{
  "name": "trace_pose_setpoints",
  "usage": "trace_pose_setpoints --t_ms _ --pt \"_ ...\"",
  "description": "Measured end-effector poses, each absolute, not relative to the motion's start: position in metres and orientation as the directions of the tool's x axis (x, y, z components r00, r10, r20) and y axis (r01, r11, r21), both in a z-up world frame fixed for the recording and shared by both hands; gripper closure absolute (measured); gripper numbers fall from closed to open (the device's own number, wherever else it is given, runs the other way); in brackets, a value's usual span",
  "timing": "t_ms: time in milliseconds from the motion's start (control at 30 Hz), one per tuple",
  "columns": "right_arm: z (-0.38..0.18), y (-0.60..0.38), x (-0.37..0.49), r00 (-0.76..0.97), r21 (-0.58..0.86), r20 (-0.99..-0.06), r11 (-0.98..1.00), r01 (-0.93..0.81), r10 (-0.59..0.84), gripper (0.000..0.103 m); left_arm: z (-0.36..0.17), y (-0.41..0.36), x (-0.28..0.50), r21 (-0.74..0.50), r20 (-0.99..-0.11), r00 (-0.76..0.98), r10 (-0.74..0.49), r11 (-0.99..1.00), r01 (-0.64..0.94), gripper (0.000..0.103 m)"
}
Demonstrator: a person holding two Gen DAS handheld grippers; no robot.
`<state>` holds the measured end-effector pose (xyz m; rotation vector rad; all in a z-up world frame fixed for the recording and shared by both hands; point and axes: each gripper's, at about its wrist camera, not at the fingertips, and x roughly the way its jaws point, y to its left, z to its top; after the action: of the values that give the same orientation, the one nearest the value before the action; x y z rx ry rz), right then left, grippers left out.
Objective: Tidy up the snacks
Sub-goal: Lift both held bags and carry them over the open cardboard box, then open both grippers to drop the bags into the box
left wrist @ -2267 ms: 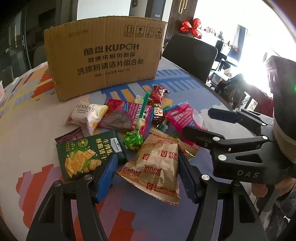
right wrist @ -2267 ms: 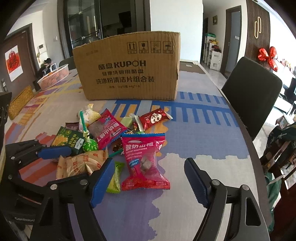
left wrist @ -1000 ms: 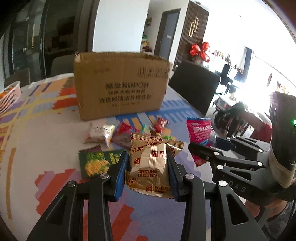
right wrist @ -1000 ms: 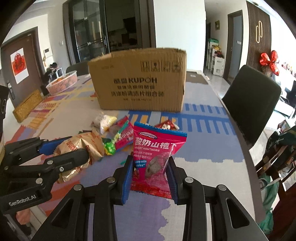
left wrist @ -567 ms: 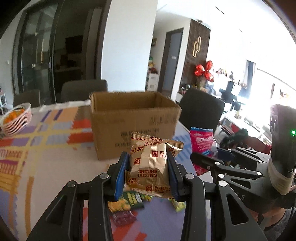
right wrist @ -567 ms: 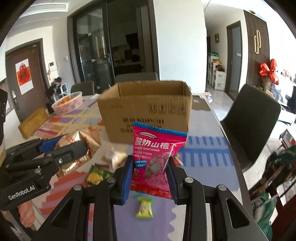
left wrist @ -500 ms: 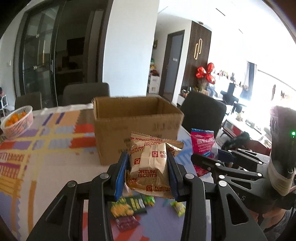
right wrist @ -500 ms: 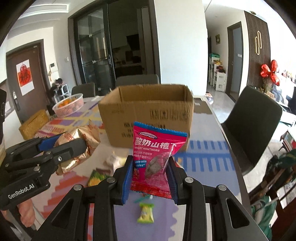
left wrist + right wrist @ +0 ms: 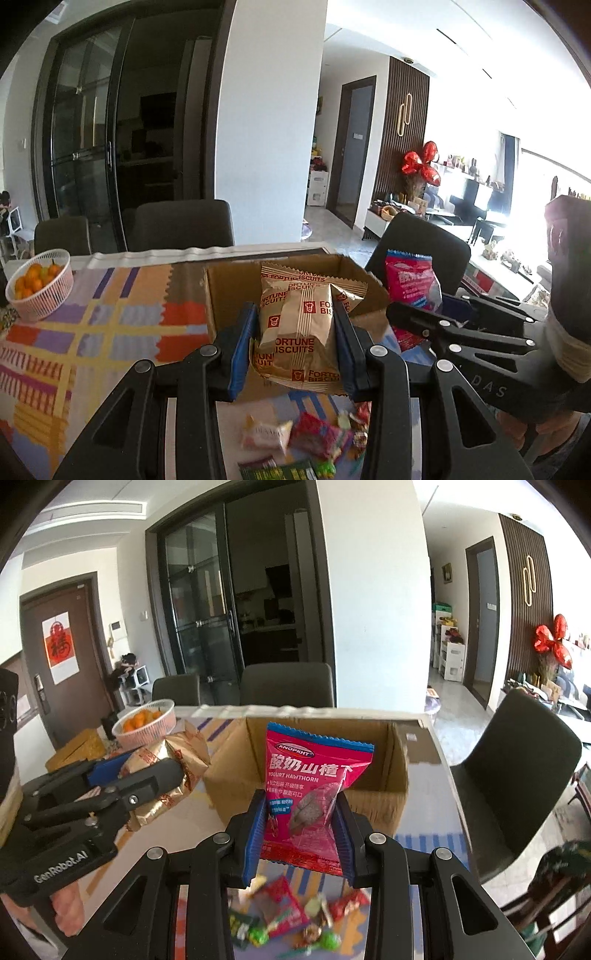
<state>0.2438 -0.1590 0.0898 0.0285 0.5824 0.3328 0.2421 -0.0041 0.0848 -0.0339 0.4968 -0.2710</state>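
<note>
My left gripper is shut on a tan Fortune Biscuits packet and holds it high, in front of the open cardboard box. My right gripper is shut on a pink yogurt hawthorn packet, also raised before the box. The right gripper and its pink packet show at right in the left wrist view; the left gripper with the biscuits shows at left in the right wrist view. Several loose snacks lie on the table below; they also show in the right wrist view.
A white basket of oranges stands at the table's far left. The patterned tablecloth covers the table. Dark chairs stand behind the box and at the right.
Both grippers closed on their packets, lifted them off the table and carried them up toward the box. The box opening has come into view and the loose snacks have dropped low.
</note>
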Motion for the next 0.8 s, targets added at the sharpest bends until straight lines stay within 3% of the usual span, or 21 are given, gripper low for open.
trace_pose_setpoints --t_ms 233,667,733,800 --pt "0.109 -0.154 0.292 0.776 0.128 -0.552 0.950 -0.284 0.307 0.068 0.094 -0.001 0.285 -0.094 -0.497 0.828 -0.259 0.965 0.245 0.063" --pt "0.094 -0.160 0.357 0.719 0.121 -0.639 0.959 -0.257 0.274 0.068 0.073 -0.001 0.352 -0.141 -0.606 0.748 -0.269 0.962 0.233 0.063" --pt "0.089 -0.161 0.366 0.707 0.121 -0.654 0.959 -0.255 0.270 0.068 0.068 -0.002 0.357 -0.129 -0.617 0.743 -0.258 0.965 0.228 0.061" --pt "0.084 -0.158 0.371 0.707 0.104 -0.662 0.965 -0.242 0.248 0.064 0.065 -0.001 0.359 -0.105 -0.612 0.757 -0.229 0.972 0.210 0.047"
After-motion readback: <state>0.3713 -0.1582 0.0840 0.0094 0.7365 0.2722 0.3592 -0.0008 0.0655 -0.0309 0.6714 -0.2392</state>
